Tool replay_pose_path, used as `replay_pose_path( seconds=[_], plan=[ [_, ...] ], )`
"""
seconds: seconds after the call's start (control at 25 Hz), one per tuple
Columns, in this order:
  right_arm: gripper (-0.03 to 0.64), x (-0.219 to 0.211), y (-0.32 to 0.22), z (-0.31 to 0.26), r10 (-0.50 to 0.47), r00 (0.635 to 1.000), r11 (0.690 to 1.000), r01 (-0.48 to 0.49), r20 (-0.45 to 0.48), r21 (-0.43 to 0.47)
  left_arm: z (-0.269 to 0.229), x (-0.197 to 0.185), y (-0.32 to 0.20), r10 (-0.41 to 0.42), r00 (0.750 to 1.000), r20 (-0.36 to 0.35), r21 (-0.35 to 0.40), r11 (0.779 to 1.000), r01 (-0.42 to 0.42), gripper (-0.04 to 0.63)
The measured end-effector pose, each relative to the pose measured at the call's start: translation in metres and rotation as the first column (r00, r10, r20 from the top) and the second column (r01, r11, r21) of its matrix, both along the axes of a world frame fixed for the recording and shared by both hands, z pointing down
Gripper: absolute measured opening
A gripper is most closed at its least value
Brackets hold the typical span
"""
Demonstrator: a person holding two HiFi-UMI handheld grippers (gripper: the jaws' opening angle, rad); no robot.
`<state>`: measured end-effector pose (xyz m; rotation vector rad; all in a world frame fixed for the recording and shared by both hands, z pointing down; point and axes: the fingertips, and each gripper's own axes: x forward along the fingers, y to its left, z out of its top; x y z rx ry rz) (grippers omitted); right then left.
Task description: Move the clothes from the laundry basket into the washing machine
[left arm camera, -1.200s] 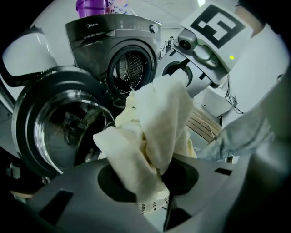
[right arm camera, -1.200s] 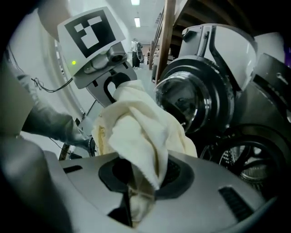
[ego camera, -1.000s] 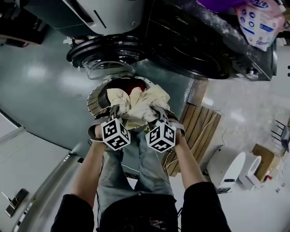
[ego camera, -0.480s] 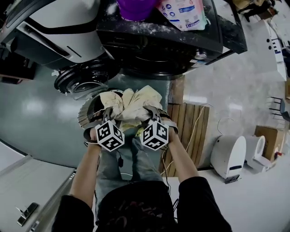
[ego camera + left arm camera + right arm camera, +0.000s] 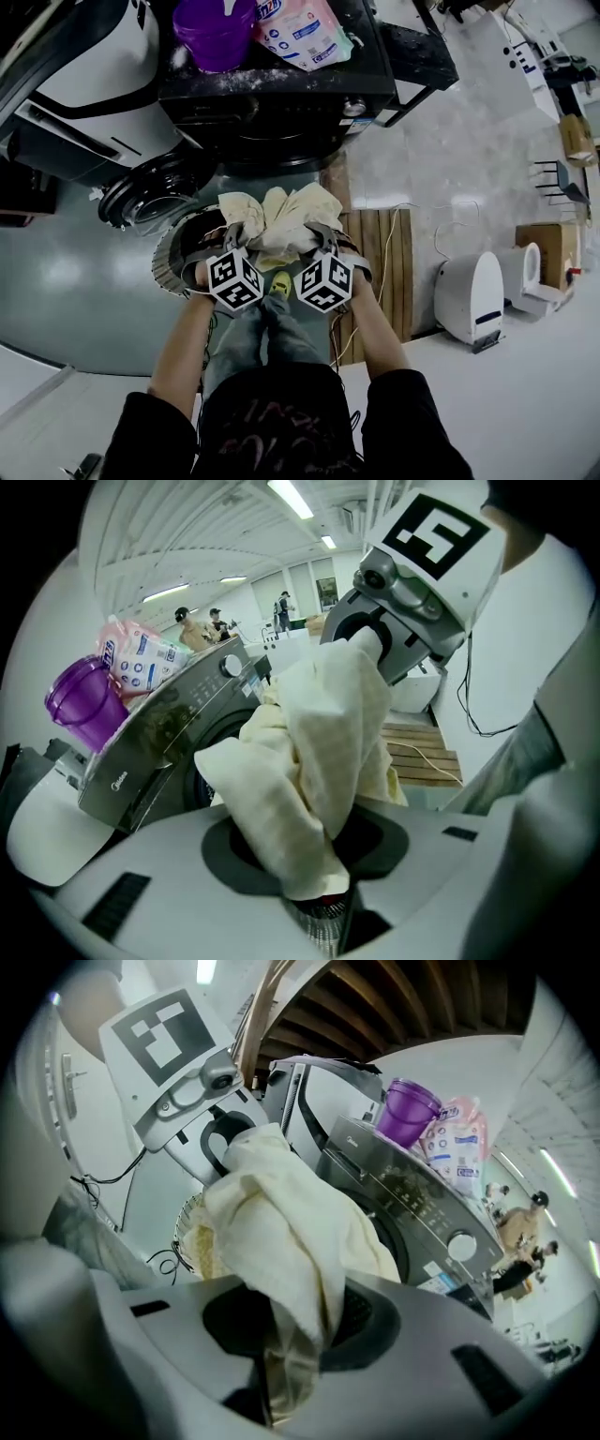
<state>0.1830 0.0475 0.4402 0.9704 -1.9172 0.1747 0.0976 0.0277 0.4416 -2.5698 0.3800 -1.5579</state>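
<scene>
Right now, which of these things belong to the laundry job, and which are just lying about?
In the job: cream cloth, gripped by the left tool and the right tool; laundry basket; washing machine.

Lying about: purple jug; detergent pouch; wooden slatted platform; white floor appliance; cardboard box.

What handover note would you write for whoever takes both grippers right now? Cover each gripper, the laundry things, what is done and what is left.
Left gripper: shut on the cream cloth.
Right gripper: shut on the same cloth.
The cloth is bunched between them, above the laundry basket. The washing machine stands just beyond, with its door open.
Done: cloth picked up.
Left: carry it into the machine, release it, then check the basket for more.
</scene>
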Motion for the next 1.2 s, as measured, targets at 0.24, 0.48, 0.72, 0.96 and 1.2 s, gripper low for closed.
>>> replay_pose_path(
  seconds=[0.24,0.48,0.72,0.96,1.2],
  plan=[
    [0.097,0.006,0.025,-0.011,0.082,0.996,0.997,-0.082,-0.027,0.0,-0.01,0.008,0.018,0.084,0.996,-0.02,0.002,0.996,-0.084,0.143],
    [0.097,0.007,0.033,-0.028,0.138,0.99,0.99,-0.137,-0.037,0.027,-0.026,0.011,0.022,0.141,0.989,-0.034,0.034,0.99,-0.139,0.143],
    [0.097,0.019,0.028,-0.029,0.145,0.988,0.989,-0.143,-0.045,0.042,-0.028,0.023,0.016,0.174,0.984,-0.034,0.051,0.984,-0.172,0.143],
    [0.097,0.045,-0.004,-0.016,0.103,0.994,0.994,-0.102,-0.03,0.03,-0.018,0.048,-0.012,0.153,0.988,-0.009,0.034,0.988,-0.153,0.143],
    [0.097,0.077,-0.06,0.001,0.007,1.0,1.0,-0.007,0.0,0.002,-0.003,0.077,-0.059,0.065,0.998,0.024,0.003,0.998,-0.065,0.143]
  ],
)
